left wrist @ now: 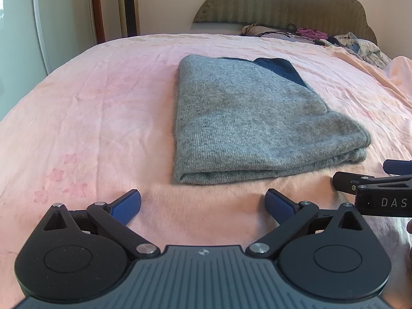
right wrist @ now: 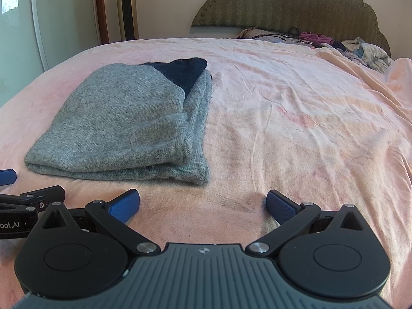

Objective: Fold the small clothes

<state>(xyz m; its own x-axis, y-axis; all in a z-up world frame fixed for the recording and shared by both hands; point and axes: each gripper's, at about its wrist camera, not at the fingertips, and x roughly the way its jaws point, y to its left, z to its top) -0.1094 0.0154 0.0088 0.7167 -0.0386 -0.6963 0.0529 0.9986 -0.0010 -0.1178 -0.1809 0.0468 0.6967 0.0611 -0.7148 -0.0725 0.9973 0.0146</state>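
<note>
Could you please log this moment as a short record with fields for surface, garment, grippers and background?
surface: pink bedsheet, wrinkled
garment: grey knit garment, folded flat, dark blue part showing at its far end
left gripper: open, empty, short of the garment's near edge
right gripper: open, empty, near the garment's right corner
background: headboard, pile of loose clothes in front of it
</note>
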